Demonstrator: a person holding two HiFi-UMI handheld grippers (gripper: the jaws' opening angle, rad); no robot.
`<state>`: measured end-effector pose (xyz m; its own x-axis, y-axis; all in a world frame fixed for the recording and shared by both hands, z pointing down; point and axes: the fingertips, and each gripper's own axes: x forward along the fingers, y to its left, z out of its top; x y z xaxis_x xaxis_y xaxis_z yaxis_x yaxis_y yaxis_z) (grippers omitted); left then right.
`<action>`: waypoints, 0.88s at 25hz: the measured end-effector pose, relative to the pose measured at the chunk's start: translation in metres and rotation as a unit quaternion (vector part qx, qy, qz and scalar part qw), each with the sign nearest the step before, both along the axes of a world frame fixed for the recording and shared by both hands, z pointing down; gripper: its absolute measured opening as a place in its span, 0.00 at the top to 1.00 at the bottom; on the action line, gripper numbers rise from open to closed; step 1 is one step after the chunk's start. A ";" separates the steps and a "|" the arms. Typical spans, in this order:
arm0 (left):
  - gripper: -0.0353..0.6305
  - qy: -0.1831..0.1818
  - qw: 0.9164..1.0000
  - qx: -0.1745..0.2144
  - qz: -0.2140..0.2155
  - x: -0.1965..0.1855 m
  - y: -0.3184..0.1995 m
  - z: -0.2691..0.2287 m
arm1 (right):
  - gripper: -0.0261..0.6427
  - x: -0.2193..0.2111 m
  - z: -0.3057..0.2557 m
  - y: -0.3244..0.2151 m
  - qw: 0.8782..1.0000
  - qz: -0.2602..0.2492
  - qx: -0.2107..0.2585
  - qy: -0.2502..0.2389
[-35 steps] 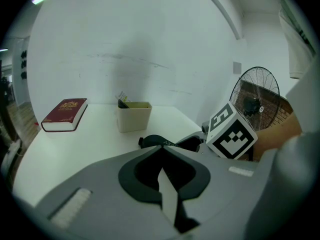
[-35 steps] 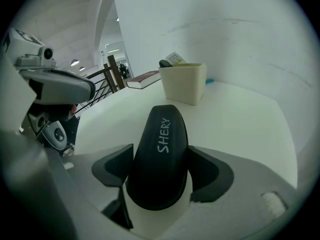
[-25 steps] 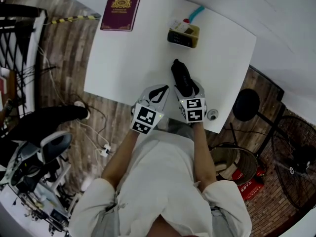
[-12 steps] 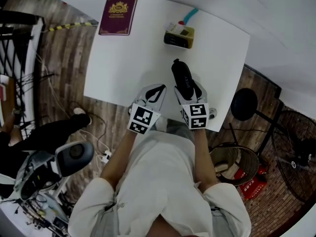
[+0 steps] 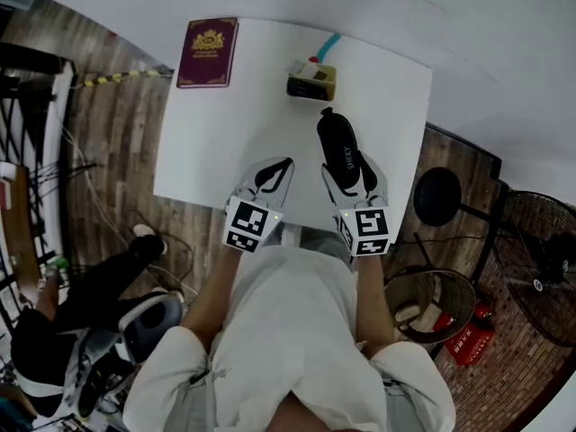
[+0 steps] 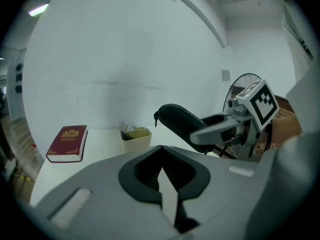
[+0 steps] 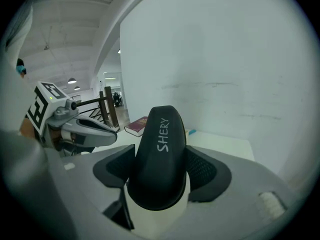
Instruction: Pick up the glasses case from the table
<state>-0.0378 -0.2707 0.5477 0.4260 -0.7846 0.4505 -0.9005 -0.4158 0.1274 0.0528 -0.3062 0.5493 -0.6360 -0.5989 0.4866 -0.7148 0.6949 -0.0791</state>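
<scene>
Above the table (image 5: 236, 120), right gripper (image 5: 349, 164) has raised glasses case (image 5: 337, 137).

A white square surface (image 5: 234, 124) is standing on a brown wooden plank floor (image 5: 108, 142), close to a plain white wall (image 5: 504, 43). A black round stool (image 5: 438, 196) is sitting just beside it. A black round fan (image 5: 540, 273) and a round wire basket (image 5: 450, 277) are standing near the stool. A long ceiling light (image 6: 39, 9) is glowing.

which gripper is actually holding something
The right gripper: it is shut on the black glasses case. The left gripper has its jaws together with nothing between them.
</scene>
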 end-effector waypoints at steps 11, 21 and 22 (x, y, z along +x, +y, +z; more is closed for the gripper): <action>0.92 0.005 0.998 0.061 0.029 -0.004 0.000 -0.053 | 0.48 0.011 -0.055 0.012 0.997 0.044 0.061 -0.023; 0.92 0.011 0.994 0.090 0.058 -0.011 0.012 -0.082 | 0.49 0.013 -0.076 0.030 0.992 0.082 0.092 -0.029; 0.92 0.011 0.994 0.092 0.062 -0.011 0.013 -0.083 | 0.49 0.013 -0.077 0.031 0.992 0.085 0.094 -0.029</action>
<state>-0.0488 -0.2579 0.4644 0.5322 -0.7940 0.2940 -0.8391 -0.5409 0.0580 0.0657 -0.2749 0.4721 -0.5417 -0.7763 0.3225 -0.8208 0.5712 -0.0038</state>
